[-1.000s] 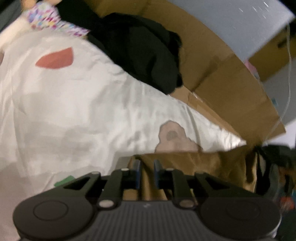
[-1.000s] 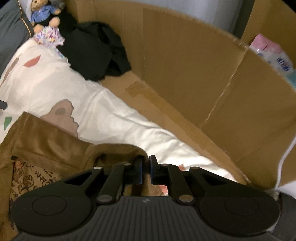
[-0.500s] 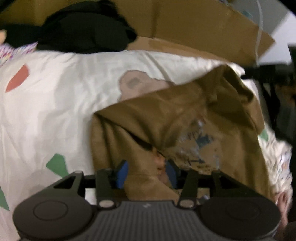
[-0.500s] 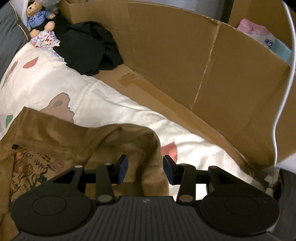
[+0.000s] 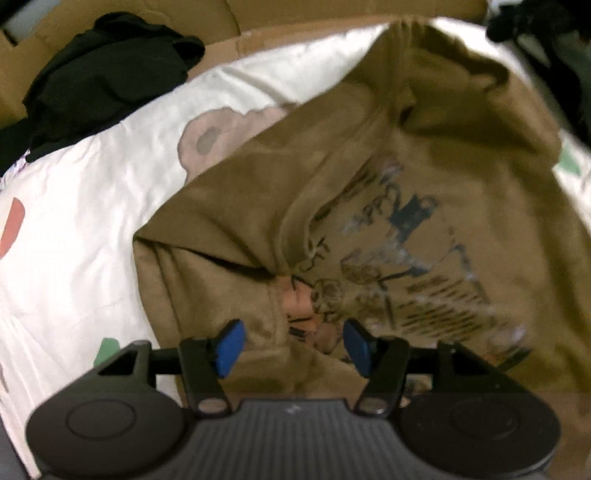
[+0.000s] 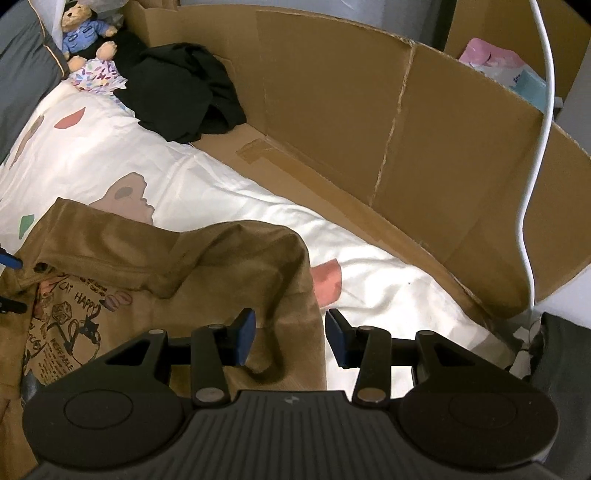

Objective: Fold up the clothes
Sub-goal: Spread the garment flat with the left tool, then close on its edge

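- Folding has only begun: the brown shirt point(image 6: 155, 258) lies on the white sheet point(image 6: 258, 206), with one part flopped over its picture side, lumpy and not flat.
- Most is left to do, I think: smooth it, fold the sides in, then fold it in half.
- Left gripper point(image 5: 291, 341) hangs over the shirt's picture. Its fingers are spreading wider, with cloth below them but nothing pinched.
- Right gripper point(image 6: 290, 338) has its fingers apart over the shirt's edge. They squeeze nothing.
- Black clothes point(image 6: 181, 92) sit in a heap far up the bed, well apart from the shirt.
- Teddy bear point(image 6: 83, 31) sits beside that heap.
- Cardboard wall point(image 6: 424, 147) stands along the bed's side, near the shirt, so there is little room to spread that way.
- White cable point(image 6: 535, 166) hangs down at the right gripper's side and could snag.
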Tool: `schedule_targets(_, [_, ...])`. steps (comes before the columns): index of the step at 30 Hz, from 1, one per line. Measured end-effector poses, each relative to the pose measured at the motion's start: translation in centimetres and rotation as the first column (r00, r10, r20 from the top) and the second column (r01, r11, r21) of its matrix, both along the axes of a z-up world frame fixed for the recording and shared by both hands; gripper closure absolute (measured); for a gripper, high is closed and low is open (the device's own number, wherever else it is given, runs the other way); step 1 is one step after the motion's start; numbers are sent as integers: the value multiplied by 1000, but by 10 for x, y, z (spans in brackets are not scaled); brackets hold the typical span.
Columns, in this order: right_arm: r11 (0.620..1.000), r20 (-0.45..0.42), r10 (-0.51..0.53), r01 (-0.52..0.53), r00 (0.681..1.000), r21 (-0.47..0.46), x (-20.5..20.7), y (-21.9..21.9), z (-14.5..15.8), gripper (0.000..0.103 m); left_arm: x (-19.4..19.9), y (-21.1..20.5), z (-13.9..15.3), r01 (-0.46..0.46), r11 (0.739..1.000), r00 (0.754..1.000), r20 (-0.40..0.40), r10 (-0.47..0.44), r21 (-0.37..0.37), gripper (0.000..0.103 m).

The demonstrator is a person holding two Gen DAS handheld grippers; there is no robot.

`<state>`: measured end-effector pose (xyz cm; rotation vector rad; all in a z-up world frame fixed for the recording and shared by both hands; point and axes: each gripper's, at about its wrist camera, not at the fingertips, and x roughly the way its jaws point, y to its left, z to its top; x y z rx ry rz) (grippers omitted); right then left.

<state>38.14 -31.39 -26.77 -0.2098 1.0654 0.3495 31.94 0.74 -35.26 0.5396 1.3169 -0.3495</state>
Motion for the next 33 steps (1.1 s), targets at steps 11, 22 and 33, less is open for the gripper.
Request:
schedule_targets(11, [1000, -19, -14, 15, 1000, 5, 5, -3, -17, 57, 23, 48, 9, -148, 985, 989, -21, 146, -85, 90])
schedule_targets(22, [1000, -7, -4, 4, 1000, 27, 2, 1, -7, 57, 37, 100, 50, -257, 957, 962, 55, 266, -134, 95])
schedule_targets(33, [996, 2, -5, 5, 1000, 89, 26, 4, -22, 57, 72, 139, 58, -336, 933, 929, 120, 351, -127, 99])
